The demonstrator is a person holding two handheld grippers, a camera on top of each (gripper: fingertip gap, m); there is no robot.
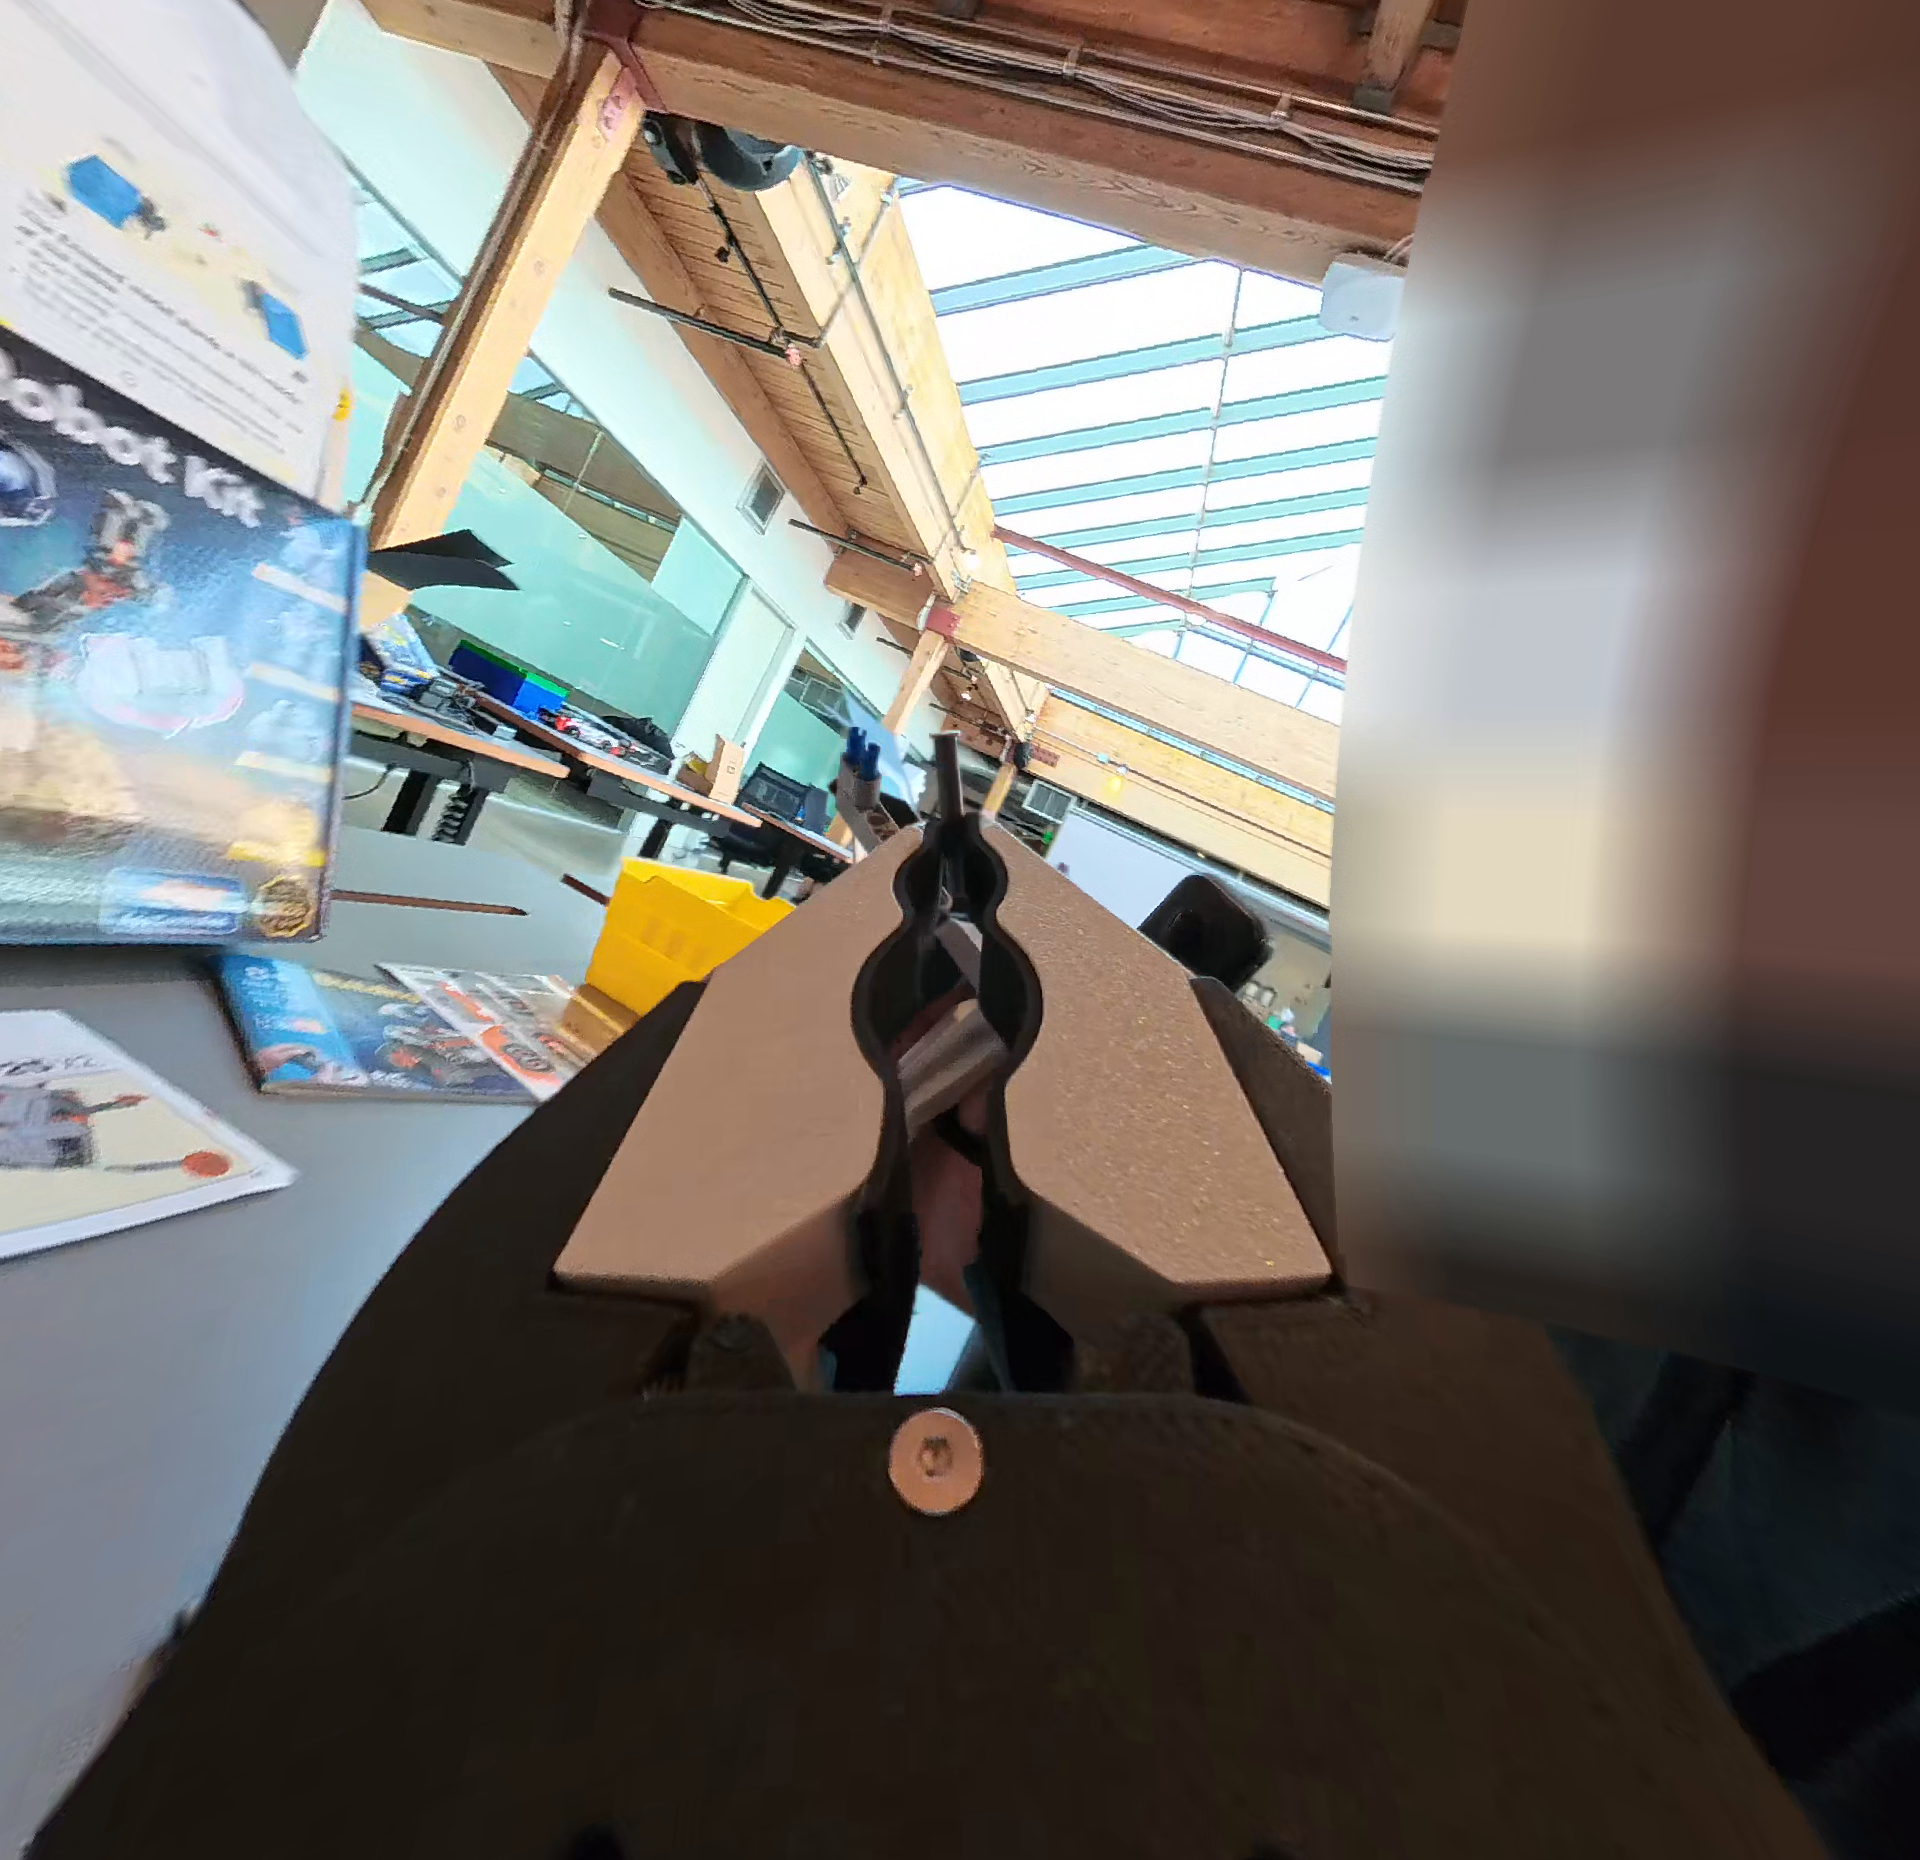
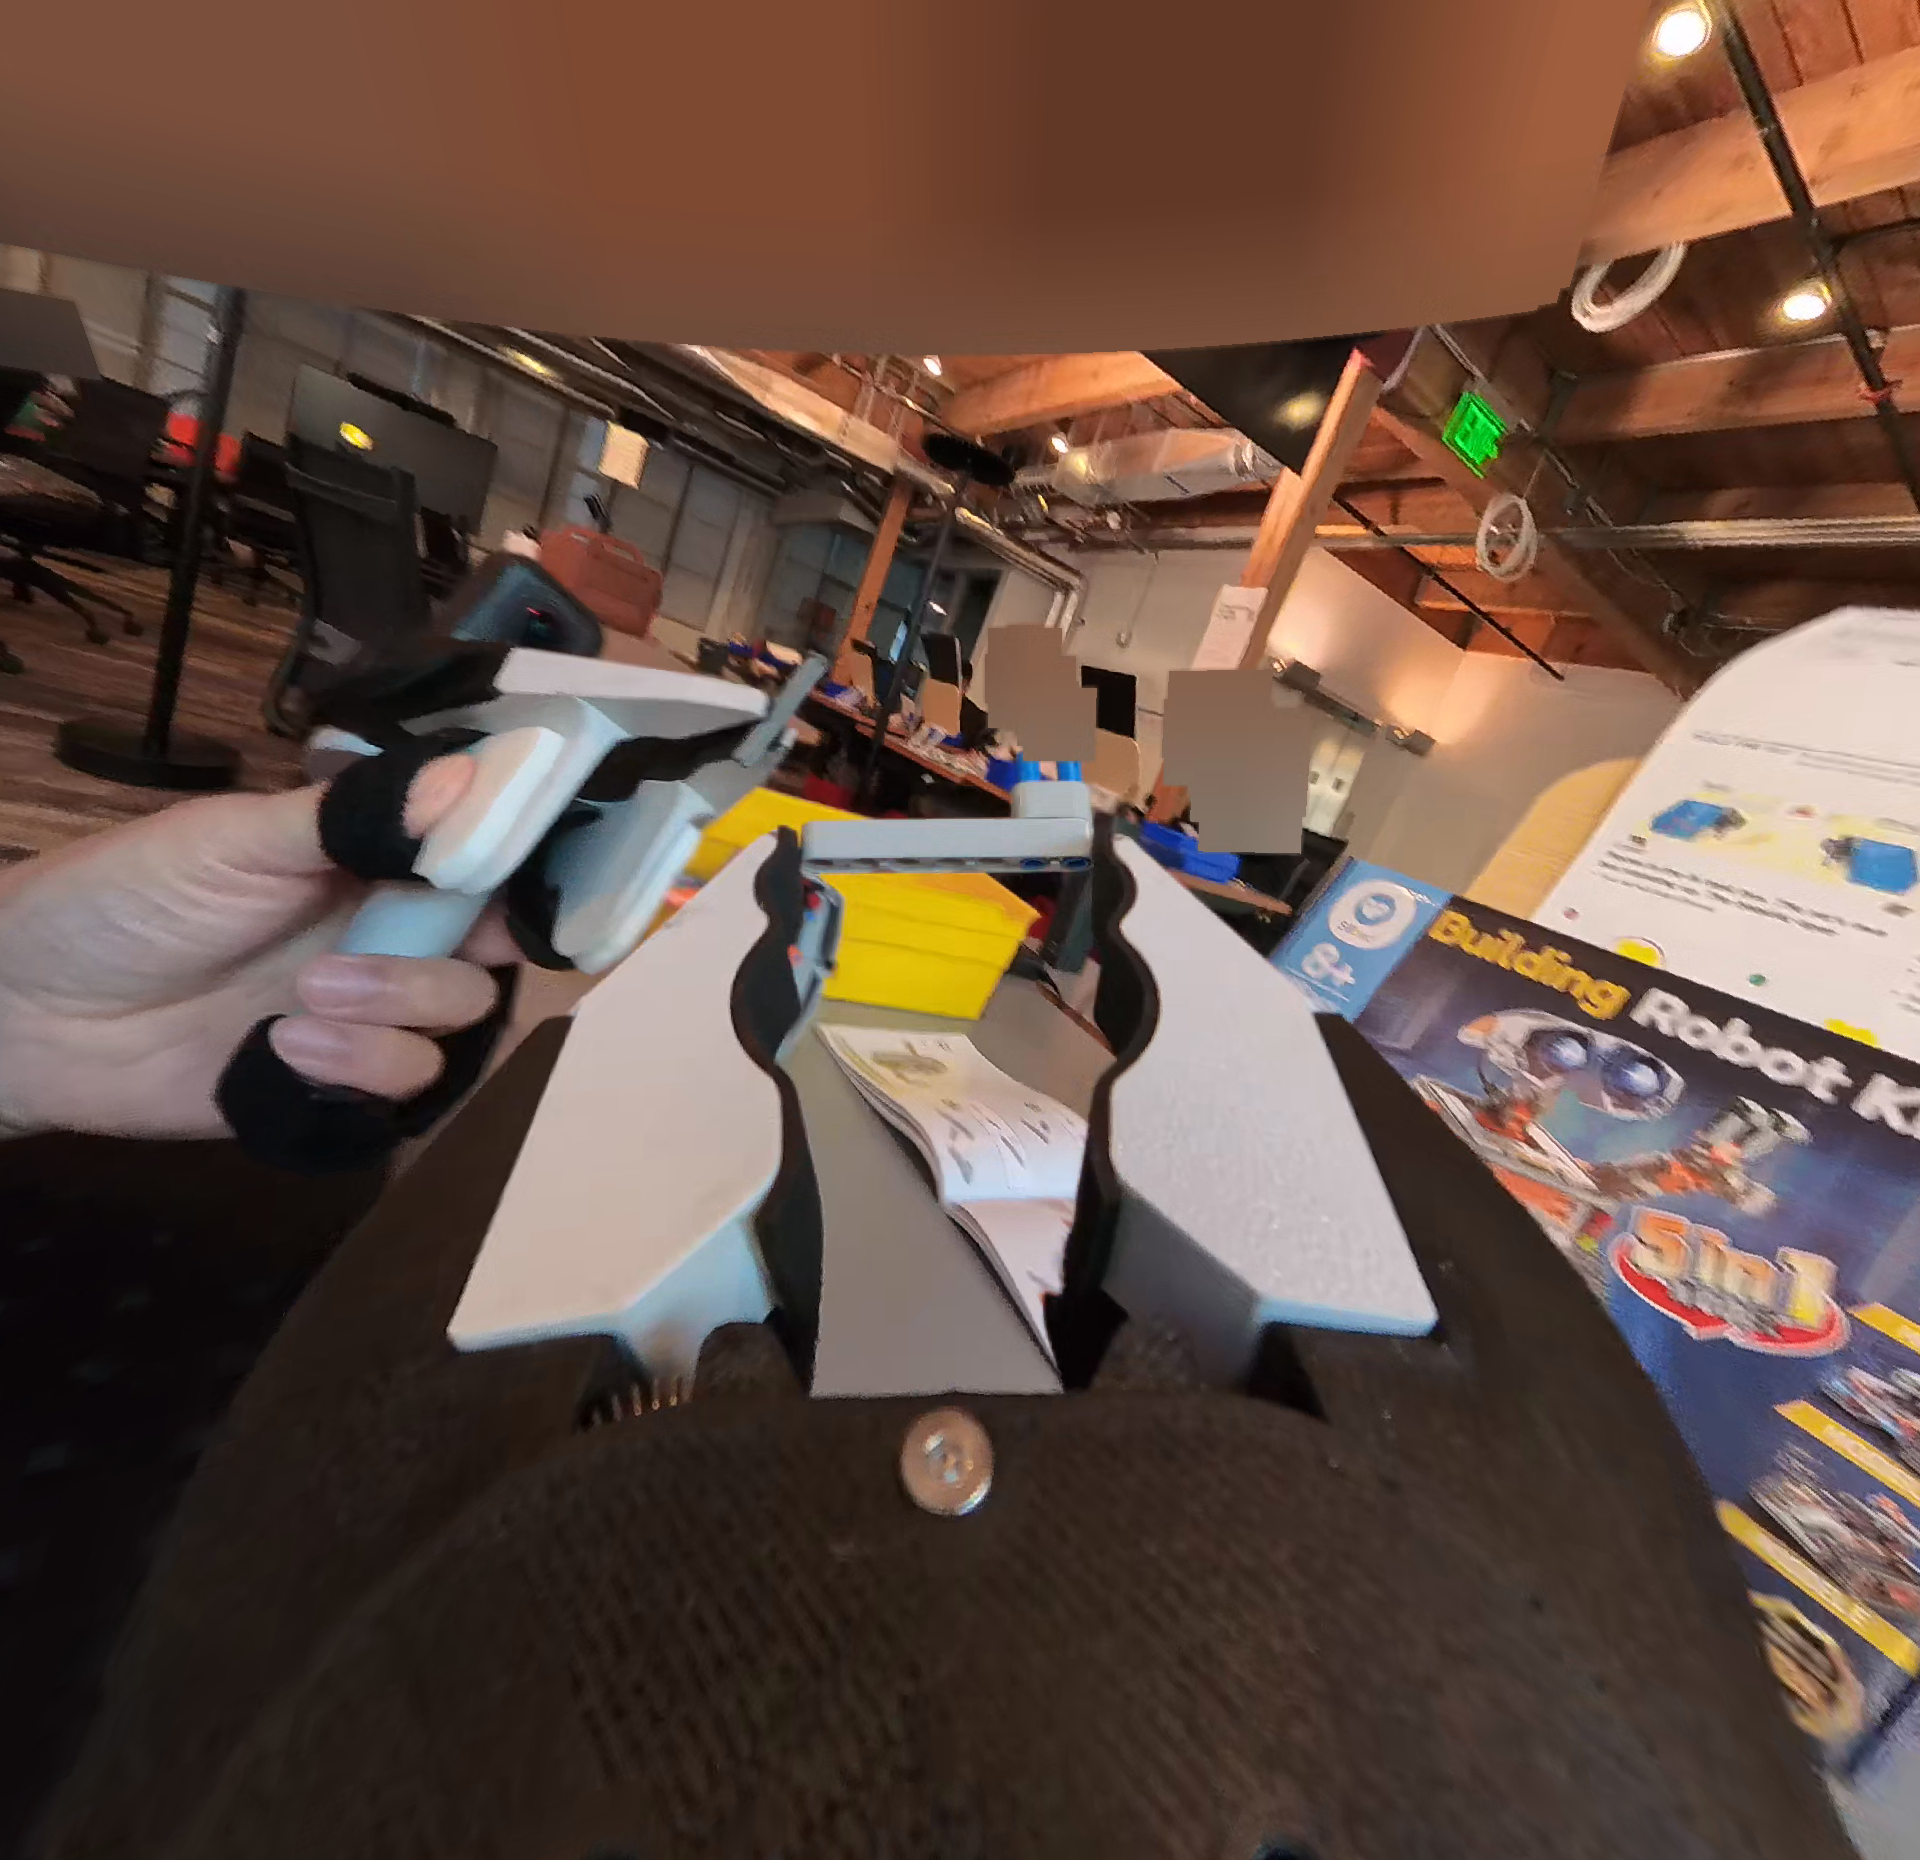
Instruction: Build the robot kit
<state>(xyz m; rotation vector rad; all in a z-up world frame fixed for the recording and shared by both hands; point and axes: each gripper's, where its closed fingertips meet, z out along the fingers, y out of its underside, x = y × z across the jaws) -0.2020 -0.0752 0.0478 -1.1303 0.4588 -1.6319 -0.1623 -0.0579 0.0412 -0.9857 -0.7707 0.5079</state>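
In the left wrist view my left gripper [image 1: 948, 836] is shut on a small grey beam piece [image 1: 951, 1057]. A thin dark axle [image 1: 948, 771] sticks out past the fingertips. A grey part with blue pins [image 1: 862, 766] shows just beyond the left finger. In the right wrist view my right gripper [image 2: 945, 860] holds a long grey beam with blue pin holes [image 2: 945, 839] crosswise between its fingertips, raised above the table. A hand holds the left gripper [image 2: 764, 735] at upper left, with its tips close to the beam's left end.
A yellow bin [image 2: 914, 937] stands on the grey table [image 1: 125, 1395] ahead, and also shows in the left wrist view [image 1: 675, 927]. A blue kit box [image 2: 1662, 1135] stands to the right. An open booklet [image 2: 987, 1124] lies below the right gripper. More booklets [image 1: 416, 1031] lie flat. The left gripper's tips are roughly 5 cm from the right gripper's.
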